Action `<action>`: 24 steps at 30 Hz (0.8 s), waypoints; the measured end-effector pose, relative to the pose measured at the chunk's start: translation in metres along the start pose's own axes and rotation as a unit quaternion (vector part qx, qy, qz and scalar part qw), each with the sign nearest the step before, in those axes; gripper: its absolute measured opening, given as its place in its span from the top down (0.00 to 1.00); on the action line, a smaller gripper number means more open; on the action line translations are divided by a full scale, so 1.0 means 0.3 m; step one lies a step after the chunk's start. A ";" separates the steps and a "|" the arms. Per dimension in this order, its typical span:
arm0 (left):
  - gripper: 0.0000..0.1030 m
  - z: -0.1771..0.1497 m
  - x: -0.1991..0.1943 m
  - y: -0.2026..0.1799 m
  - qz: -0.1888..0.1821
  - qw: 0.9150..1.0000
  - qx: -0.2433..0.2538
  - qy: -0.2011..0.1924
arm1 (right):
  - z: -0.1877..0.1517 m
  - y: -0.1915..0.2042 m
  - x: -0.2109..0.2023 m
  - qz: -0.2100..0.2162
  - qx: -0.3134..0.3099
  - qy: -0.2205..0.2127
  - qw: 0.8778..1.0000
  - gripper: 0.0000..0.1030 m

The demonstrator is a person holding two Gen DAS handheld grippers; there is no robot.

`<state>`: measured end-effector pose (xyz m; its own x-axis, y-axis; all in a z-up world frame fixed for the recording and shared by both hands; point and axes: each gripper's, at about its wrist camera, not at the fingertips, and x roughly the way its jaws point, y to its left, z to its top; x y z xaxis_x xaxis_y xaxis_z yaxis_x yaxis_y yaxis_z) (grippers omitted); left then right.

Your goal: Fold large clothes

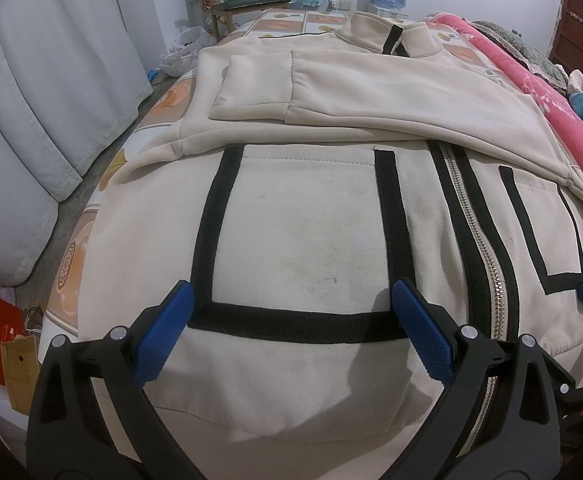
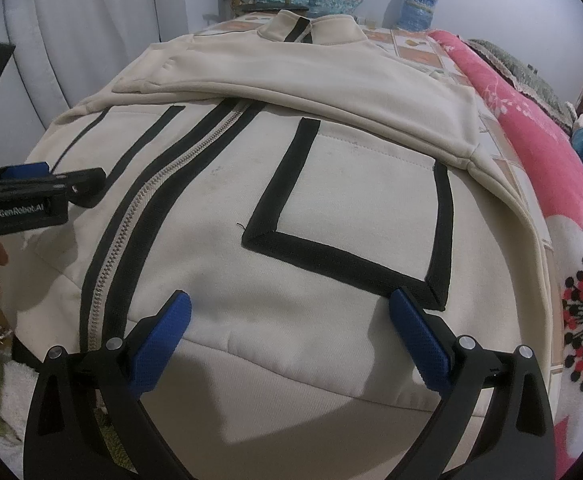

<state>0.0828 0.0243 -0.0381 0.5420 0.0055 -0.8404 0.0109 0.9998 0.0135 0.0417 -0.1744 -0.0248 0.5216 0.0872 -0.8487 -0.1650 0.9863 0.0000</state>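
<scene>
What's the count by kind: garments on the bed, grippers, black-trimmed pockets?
Cream jacket: 1
Grippers, left gripper and right gripper, both open: 2
Black-trimmed pockets, left pocket and right pocket: 2
Total: 5

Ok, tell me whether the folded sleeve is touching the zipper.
Touching. The right wrist view shows the folded sleeve lying straight across the zipper, hiding its upper stretch.

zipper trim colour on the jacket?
Black bands either side of the silver zipper on the cream zip-front jacket; clearest in the right wrist view.
</scene>
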 end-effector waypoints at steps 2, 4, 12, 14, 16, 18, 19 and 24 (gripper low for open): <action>0.07 -0.002 -0.001 0.000 0.000 1.000 0.000 0.000 | 0.008 -0.011 -0.020 0.015 0.004 -0.010 1.000 0.06; 0.07 -0.001 0.000 0.000 0.000 1.000 0.000 0.000 | 0.018 -0.017 -0.040 0.007 0.004 -0.024 1.000 0.06; 0.07 0.002 -0.001 0.001 -0.001 1.000 0.000 -0.002 | 0.019 -0.037 0.009 -0.015 0.008 -0.007 1.000 0.06; 0.07 0.000 -0.003 0.005 -0.002 1.000 0.000 -0.003 | 0.018 -0.035 0.011 -0.016 0.006 -0.007 1.000 0.06; 0.07 0.000 -0.004 0.005 -0.002 1.000 0.001 -0.005 | 0.019 -0.038 0.014 -0.014 0.007 -0.008 1.000 0.06; 0.07 0.001 -0.004 0.008 -0.005 1.000 0.005 -0.008 | 0.020 -0.039 0.015 -0.014 0.006 -0.008 1.000 0.06; 0.07 0.003 -0.006 0.012 -0.008 1.000 0.008 -0.008 | 0.020 -0.039 0.015 -0.014 0.005 -0.008 1.000 0.06; 0.07 -0.029 -0.111 0.064 -0.043 0.996 0.017 -0.075 | 0.011 -0.033 0.011 -0.013 0.003 -0.009 1.000 0.06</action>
<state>0.0576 0.0435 -0.0148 0.6577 -0.0862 -0.7483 0.0911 0.9952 -0.0346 0.0478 -0.1834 -0.0260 0.5410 0.0649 -0.8385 -0.1461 0.9891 -0.0177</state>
